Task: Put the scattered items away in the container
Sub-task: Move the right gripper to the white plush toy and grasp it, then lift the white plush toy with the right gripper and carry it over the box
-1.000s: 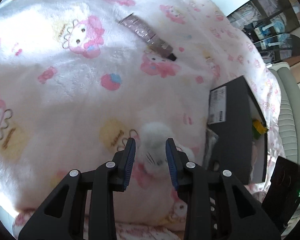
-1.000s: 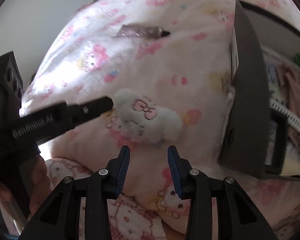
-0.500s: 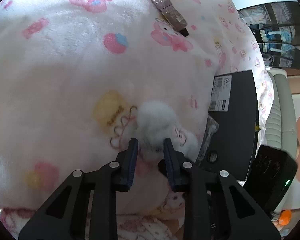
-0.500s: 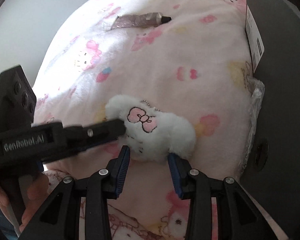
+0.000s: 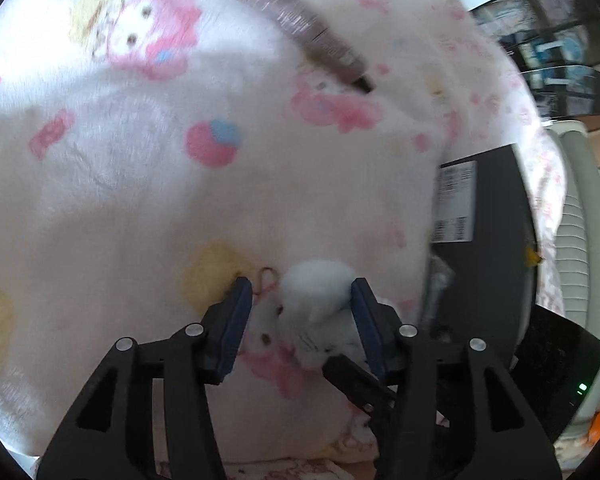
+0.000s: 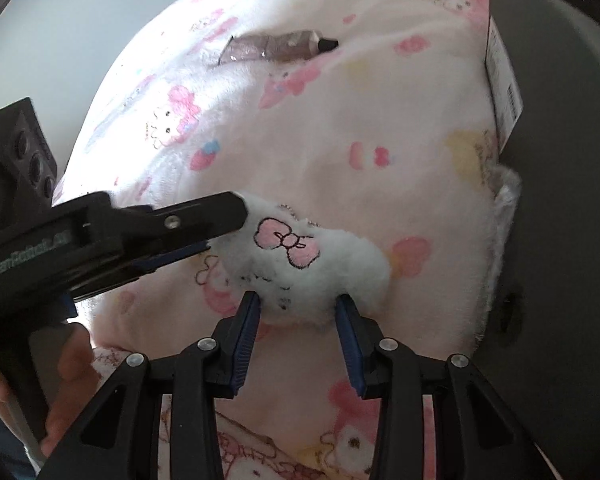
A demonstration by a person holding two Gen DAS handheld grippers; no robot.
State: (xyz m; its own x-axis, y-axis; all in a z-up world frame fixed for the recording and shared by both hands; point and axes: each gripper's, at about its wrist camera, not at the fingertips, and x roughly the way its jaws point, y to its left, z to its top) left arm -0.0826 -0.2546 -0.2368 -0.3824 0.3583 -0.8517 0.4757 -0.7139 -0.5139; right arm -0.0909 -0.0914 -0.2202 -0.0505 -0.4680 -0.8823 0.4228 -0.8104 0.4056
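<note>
Right wrist view: "GenRobot.AI" left gripper (image 6: pixel 236 220), jaws just opening around plush (image 6: pixel 300 264), unheld

both grippers, left gripper (image 5: pixel 302 300) and right gripper (image 6: pixel 298 316), are black angular frames with blue ribbed pads inside the jaws and silver screws behind them.

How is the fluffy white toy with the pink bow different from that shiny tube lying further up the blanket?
The white plush toy is soft, rounded and fuzzy; the tube is flat, smooth and shiny mauve with a dark cap. The plush toy sits between the fingers of both grippers; the tube lies alone, untouched. The plush toy lies near the black box; the tube lies further from it. Both rest on the pink cartoon-print blanket, outside the box.
</note>
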